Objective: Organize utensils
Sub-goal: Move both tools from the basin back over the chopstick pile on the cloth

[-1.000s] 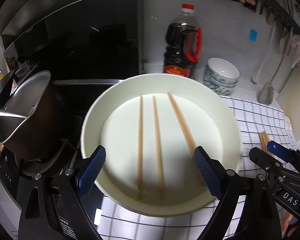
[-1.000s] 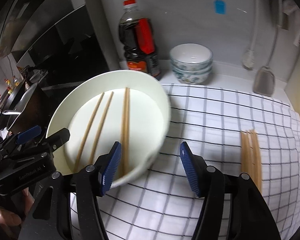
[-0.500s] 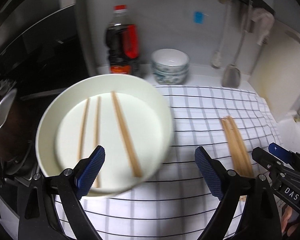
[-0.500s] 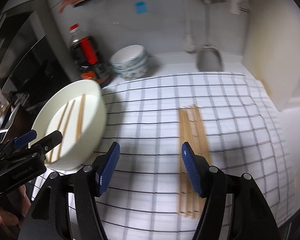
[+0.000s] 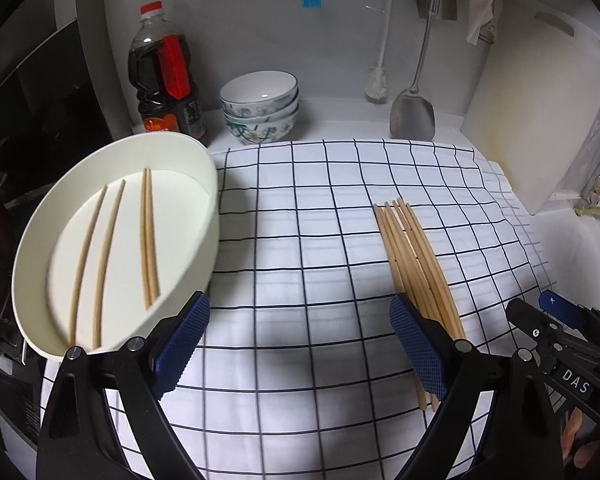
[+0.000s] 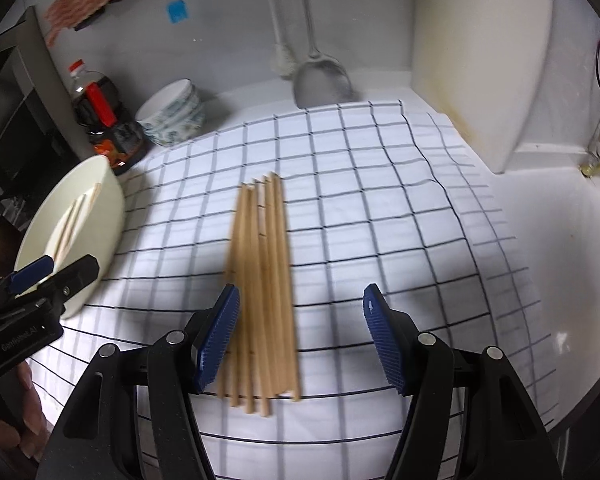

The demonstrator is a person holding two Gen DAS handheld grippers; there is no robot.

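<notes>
Checked cloth (image 5: 300, 240): white with a dark grid, it covers the counter under both my grippers and carries everything I am sorting.
Cream dish (image 5: 204, 184): it sits at the cloth's left edge, just ahead and to the left of my left gripper; four chopsticks (image 5: 148, 240) lie in it, a touching pair and two singles, all running front to back.
Loose bundle (image 6: 262, 280): the rest of the chopsticks lie on the bare cloth, well apart from the dish, to its right, packed side by side.
Long axis: in the right wrist view the bundle runs straight away from me, in line with my right gripper's fingers, its near ends low between them and nearer the left finger.
Nearer hand: I judge my right one; from my left gripper the same bundle (image 5: 416, 264) lies off to the right, passing behind its right finger (image 5: 418, 348).
Right gripper (image 6: 300, 332): spread wide, holding nothing, poised above the bundle's near ends.
Left gripper (image 5: 300, 344): also spread wide and empty, over bare cloth between dish and bundle.
Coming move, as I judge it: lower my right gripper and close across the sticks, square to their length; the blur there hides how they overlap.
Small risk: closing on so many may roll some aside.
</notes>
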